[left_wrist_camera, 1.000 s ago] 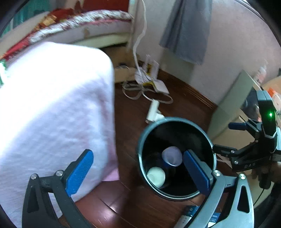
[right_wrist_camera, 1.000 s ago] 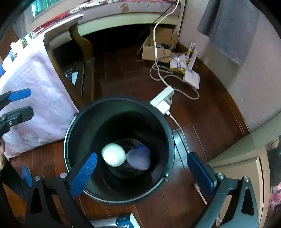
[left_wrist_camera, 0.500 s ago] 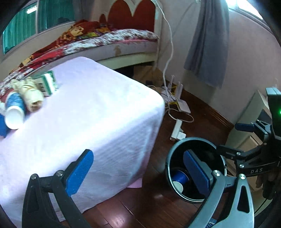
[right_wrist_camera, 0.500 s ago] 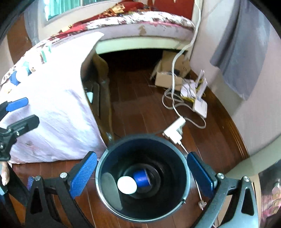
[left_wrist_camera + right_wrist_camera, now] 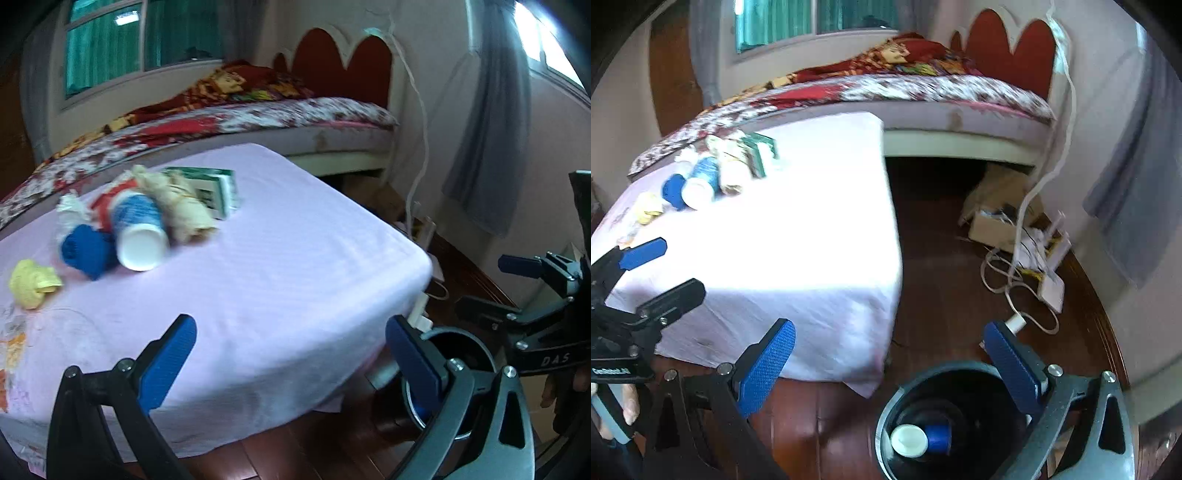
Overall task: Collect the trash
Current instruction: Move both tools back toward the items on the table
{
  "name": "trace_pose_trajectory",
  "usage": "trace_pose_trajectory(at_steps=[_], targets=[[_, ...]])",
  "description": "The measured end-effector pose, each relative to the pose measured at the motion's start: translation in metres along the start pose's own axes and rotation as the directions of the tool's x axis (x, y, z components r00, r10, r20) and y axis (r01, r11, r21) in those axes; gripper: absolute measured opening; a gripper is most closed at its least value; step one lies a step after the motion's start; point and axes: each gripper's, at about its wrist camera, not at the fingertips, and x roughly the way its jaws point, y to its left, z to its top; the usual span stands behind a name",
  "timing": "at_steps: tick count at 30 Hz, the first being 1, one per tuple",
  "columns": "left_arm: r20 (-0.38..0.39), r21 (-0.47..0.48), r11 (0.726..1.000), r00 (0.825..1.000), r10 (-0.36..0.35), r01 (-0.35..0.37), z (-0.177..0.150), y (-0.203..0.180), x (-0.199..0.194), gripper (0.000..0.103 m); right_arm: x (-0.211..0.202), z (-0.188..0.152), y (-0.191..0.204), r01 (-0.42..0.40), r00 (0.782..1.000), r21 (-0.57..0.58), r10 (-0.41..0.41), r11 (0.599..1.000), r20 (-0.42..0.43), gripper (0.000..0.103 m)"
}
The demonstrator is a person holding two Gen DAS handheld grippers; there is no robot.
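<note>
One table (image 5: 295,266) under a pink cloth is counted, bearing one blue-and-white paper cup (image 5: 138,232), one blue crumpled wad (image 5: 86,251), one yellow crumpled wad (image 5: 31,282), one beige tied bundle (image 5: 181,206) and one green-edged box (image 5: 216,190). One dark bin (image 5: 886,417) is listed, holding one paper cup (image 5: 919,439). Two grippers are recorded.

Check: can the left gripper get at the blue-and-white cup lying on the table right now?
Probably yes. The left gripper is open and empty, and bare pink cloth lies between it and the cup, whose open mouth faces it.
</note>
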Motion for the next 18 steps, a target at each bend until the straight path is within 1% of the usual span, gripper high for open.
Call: trace_pose_trajectory(at_steps=[6,10,11,15,18], targets=[[0.026,-0.057,0.996,0.997,0.076,-0.074,0.004,0.041,-0.012,0.102,0.005,0.03,0.04,-0.061,0.997,-0.028,0.062,0.998,0.048,0.103],[0.041,-0.099,0.989,0.993,0.114,-0.11,0.004,0.071,-0.023,0.102,0.004,0.046,0.068,-0.104,0.984,-0.056,0.111,0.993,0.14,0.103],[0.044,-0.108,0.987,0.991,0.124,-0.119,0.001,0.077,-0.026,0.102,0.006,0.051,0.078,-0.109,0.982,-0.066,0.118,0.992,0.145,0.103],[0.042,-0.154,0.971,0.981,0.191,-0.183,-0.002,0.11,-0.033,0.102,0.018,0.069,0.114,-0.122,0.985,-0.115,0.135,0.986,0.11,0.103],[0.036,-0.192,0.955,0.971,0.236,-0.225,-0.005,0.139,-0.038,0.102,0.03,0.081,0.14,-0.159,0.982,-0.131,0.171,0.979,0.083,0.103]])
